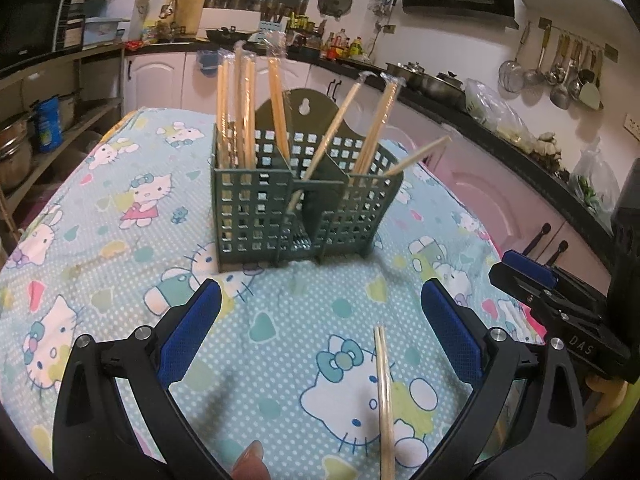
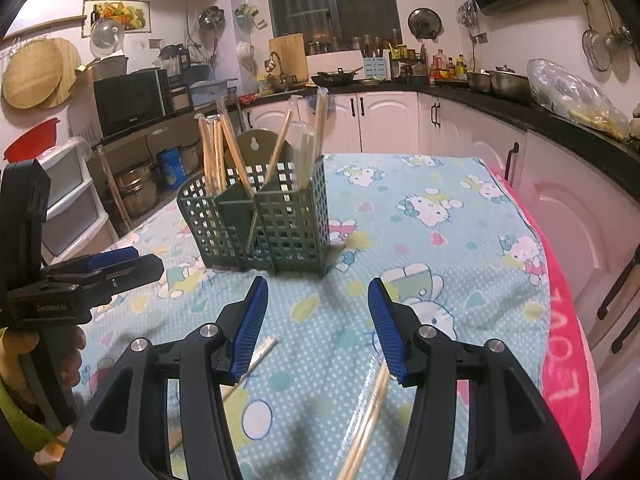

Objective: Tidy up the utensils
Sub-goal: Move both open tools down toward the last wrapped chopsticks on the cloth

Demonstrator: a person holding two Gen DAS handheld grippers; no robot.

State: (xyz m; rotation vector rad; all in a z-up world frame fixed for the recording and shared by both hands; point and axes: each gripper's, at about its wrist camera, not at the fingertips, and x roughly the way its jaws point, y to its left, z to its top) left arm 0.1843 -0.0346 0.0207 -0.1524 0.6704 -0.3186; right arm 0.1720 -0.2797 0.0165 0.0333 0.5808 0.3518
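**Both claws hang open over the cloth, nothing gripped**

The table (image 1: 120,208) fills most of the room's middle, spread with a pale blue cartoon-cat cloth (image 2: 420,240). Toward its far side stands the green plastic utensil caddy (image 1: 280,208), a lattice-walled holder split into compartments. Wrapped wooden chopsticks (image 1: 244,112) stand upright in its left compartment; others lean at a slant in the middle and right ones.

The left gripper (image 1: 320,320) hovers above the cloth on the near side of the caddy, its blue pads wide apart with only cloth between them. A loose pair of chopsticks (image 1: 383,400) lies flat on the cloth below it, nearer the right finger, touching neither pad.

The right gripper (image 2: 318,316) sits just beside it, jaws parted about halfway and empty. Another pair of chopsticks (image 2: 368,420) lies on the cloth under its right finger; whether the pad brushes it I cannot tell. A further wrapped stick (image 2: 256,360) lies by the left finger.
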